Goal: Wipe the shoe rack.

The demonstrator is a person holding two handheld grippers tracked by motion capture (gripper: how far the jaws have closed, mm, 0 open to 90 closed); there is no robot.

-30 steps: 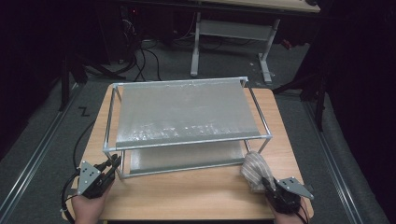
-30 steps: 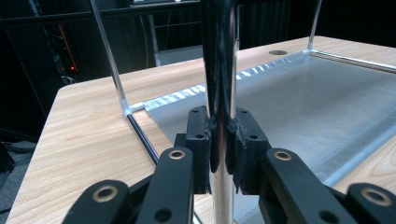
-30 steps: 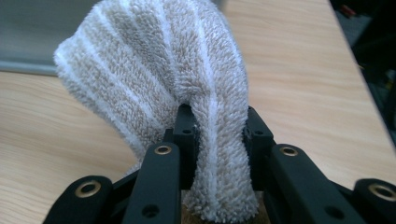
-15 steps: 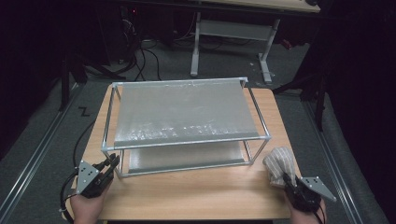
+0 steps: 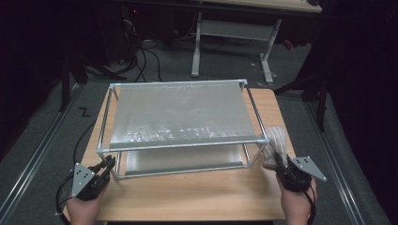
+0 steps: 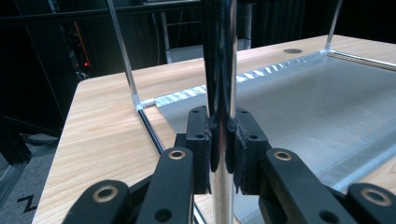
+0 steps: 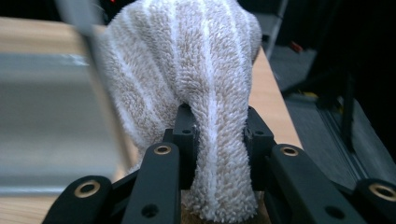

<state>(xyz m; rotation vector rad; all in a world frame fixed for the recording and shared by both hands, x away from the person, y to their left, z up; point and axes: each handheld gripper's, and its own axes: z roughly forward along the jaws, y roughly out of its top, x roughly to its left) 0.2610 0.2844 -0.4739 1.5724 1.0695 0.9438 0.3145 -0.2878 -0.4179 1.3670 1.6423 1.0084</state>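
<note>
A two-shelf metal rack [image 5: 178, 117] stands on the wooden table [image 5: 197, 197]. My left gripper [image 5: 110, 163] is at the rack's front left corner. In the left gripper view the gripper [image 6: 223, 140] is shut on the upright corner post [image 6: 223, 186], with the lower shelf [image 6: 303, 102] stretching beyond. My right gripper [image 5: 277, 161] is beside the rack's front right corner, shut on a bunched white striped towel [image 5: 276, 140]. The towel [image 7: 187, 56] bulges up above the right gripper [image 7: 218, 135] in its own view. A blurred rack post [image 7: 93, 56] stands just to the towel's left.
The rack covers most of the tabletop, leaving a bare strip along the near edge. Behind the table stand a white desk frame [image 5: 230, 33] and loose cables [image 5: 141, 51] on the dark floor. The table's right edge [image 5: 286, 122] is close to the towel.
My right gripper has carried the towel to the right and a little up, away from the rack's front right corner. The left gripper has kept still on the post.
</note>
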